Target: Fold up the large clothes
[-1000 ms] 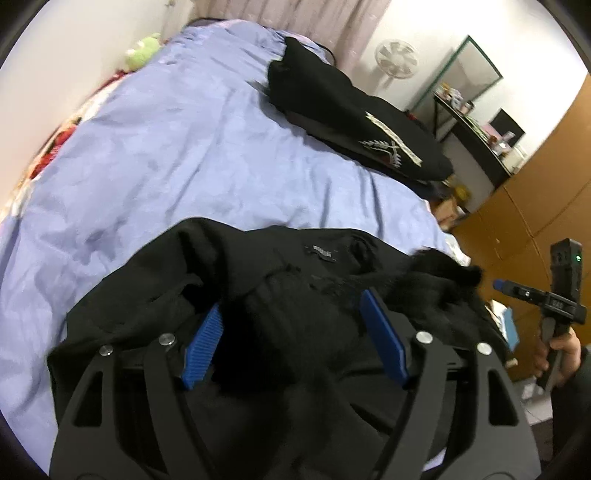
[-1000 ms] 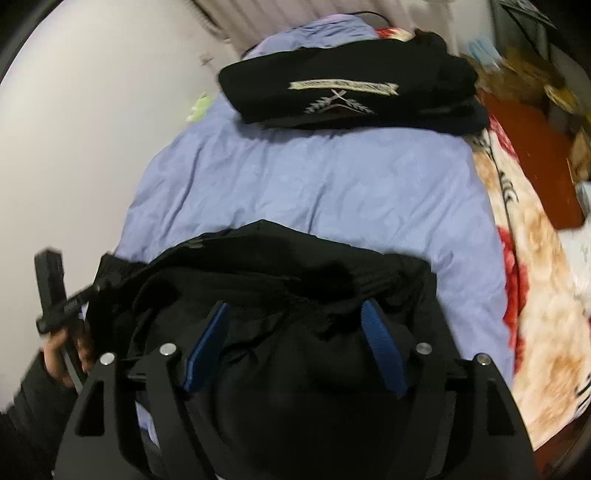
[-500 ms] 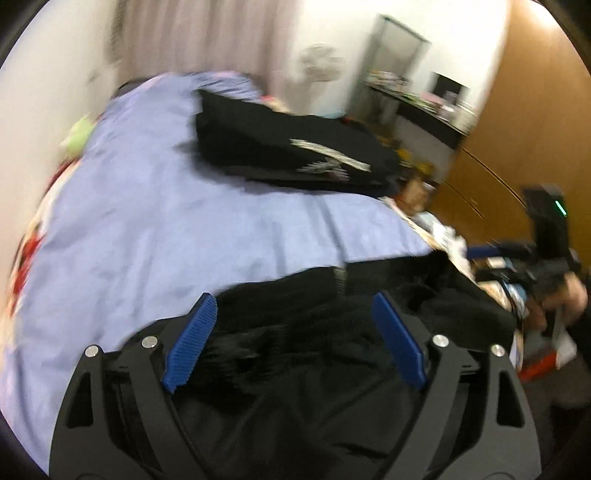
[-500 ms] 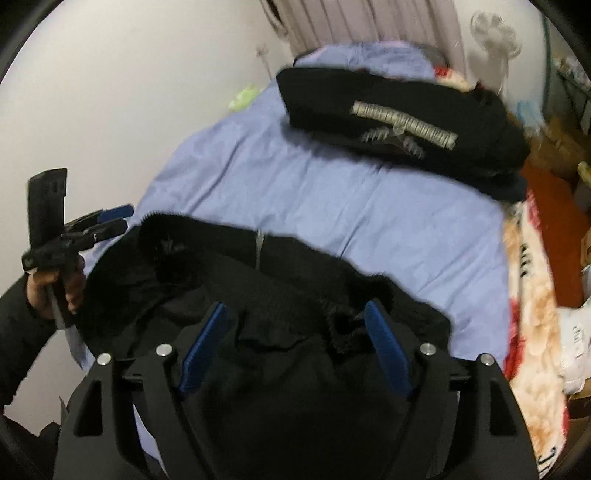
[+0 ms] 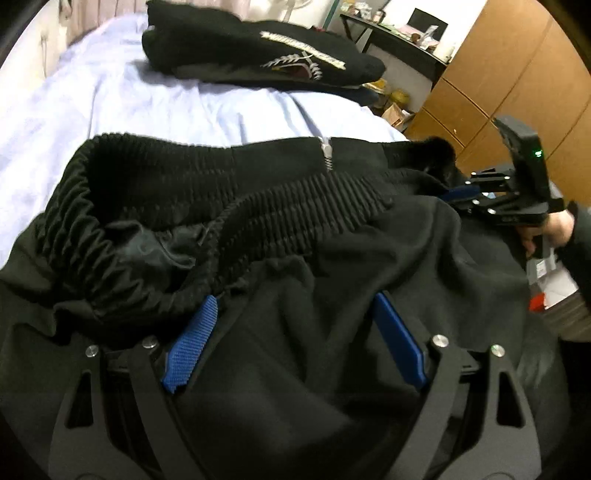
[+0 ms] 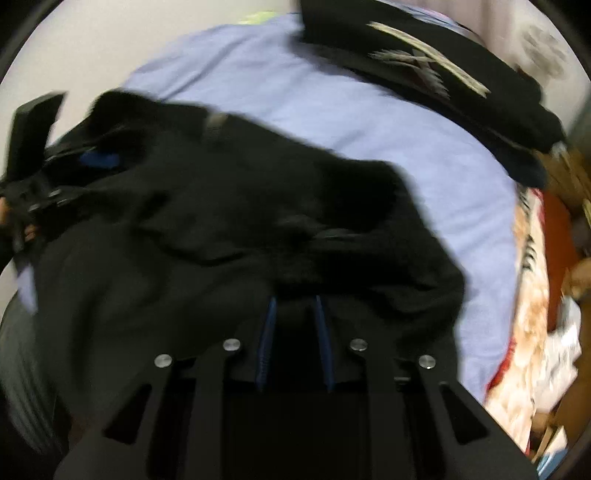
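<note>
A black jacket with a ribbed hem and a zip lies crumpled on the near part of the light blue bed sheet. My left gripper is open wide just over it, with loose cloth lying between the pads. My right gripper has its jaws narrow and still closing, pinching a bunch of the black jacket. The left wrist view shows the right gripper at the jacket's right end, held by a hand. In the blurred right wrist view the left gripper is at the jacket's left end.
A folded black garment with a pale embroidered design lies at the far end of the bed, also in the right wrist view. Wooden wardrobe doors and a cluttered desk stand to the right. A floral blanket edges the bed.
Both grippers have dropped closer to the jacket and rolled. The right jaws have narrowed from wide onto the cloth. The left jaws have opened a little wider.
</note>
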The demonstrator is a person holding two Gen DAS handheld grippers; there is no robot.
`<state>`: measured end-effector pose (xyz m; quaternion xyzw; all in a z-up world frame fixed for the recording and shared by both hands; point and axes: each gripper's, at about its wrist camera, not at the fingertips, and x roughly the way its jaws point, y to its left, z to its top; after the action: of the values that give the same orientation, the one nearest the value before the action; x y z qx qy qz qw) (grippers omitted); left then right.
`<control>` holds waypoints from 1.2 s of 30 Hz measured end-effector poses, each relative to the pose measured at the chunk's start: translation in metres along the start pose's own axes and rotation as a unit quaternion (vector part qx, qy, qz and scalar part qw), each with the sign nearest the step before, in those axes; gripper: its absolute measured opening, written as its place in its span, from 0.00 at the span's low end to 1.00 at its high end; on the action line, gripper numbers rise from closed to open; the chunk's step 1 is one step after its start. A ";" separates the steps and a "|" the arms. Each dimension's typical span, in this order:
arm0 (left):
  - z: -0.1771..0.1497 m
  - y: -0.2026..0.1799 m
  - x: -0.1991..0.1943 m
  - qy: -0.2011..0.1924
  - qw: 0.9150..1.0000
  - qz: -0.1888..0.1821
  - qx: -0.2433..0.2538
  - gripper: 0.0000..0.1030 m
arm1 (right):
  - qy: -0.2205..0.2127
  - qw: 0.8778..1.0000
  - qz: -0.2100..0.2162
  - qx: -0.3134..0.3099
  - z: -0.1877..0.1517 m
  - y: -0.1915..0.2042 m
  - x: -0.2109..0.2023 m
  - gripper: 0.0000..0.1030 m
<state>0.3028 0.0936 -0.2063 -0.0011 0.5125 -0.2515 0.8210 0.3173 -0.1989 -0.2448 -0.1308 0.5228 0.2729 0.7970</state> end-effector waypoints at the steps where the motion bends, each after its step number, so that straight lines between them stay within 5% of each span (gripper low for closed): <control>1: 0.004 0.001 0.002 0.006 1.000 0.003 0.006 0.82 | -0.003 1.000 0.007 0.008 0.005 -0.007 0.000 0.22; 5: 0.021 0.003 0.007 0.022 0.997 0.017 0.068 0.82 | -0.007 1.000 0.000 0.008 0.025 -0.019 0.009 0.19; 9: 0.027 0.016 -0.005 -0.058 0.993 0.029 0.099 0.82 | -0.030 0.999 0.011 0.034 0.041 -0.032 0.018 0.17; 10: 0.027 0.023 -0.005 -0.080 0.992 0.043 0.093 0.82 | -0.033 0.999 0.012 0.041 0.041 -0.036 0.021 0.16; 12: 0.022 0.038 0.000 -0.096 0.992 0.047 0.068 0.78 | -0.038 0.998 -0.016 0.056 0.039 -0.047 0.032 0.00; 17: 0.009 0.074 0.016 -0.107 0.994 0.033 -0.002 0.57 | -0.039 0.995 0.005 0.093 0.022 -0.059 0.054 0.00; 26: 0.013 0.087 0.044 -0.072 0.996 0.028 -0.039 0.51 | -0.010 0.995 0.002 0.097 0.023 -0.058 0.070 0.00; 31: 0.031 0.054 0.013 -0.079 0.995 0.059 -0.021 0.59 | -0.028 0.996 -0.013 0.081 0.034 -0.034 0.010 0.09; 36: 0.020 -0.004 -0.057 -0.112 0.992 0.046 -0.027 0.60 | -0.083 0.994 -0.013 0.075 -0.008 0.016 -0.083 0.11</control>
<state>0.2983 0.1082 -0.1471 -0.0277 0.4238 -0.1974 0.8835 0.2764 -0.2147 -0.1716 -0.0541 0.4720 0.2324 0.8487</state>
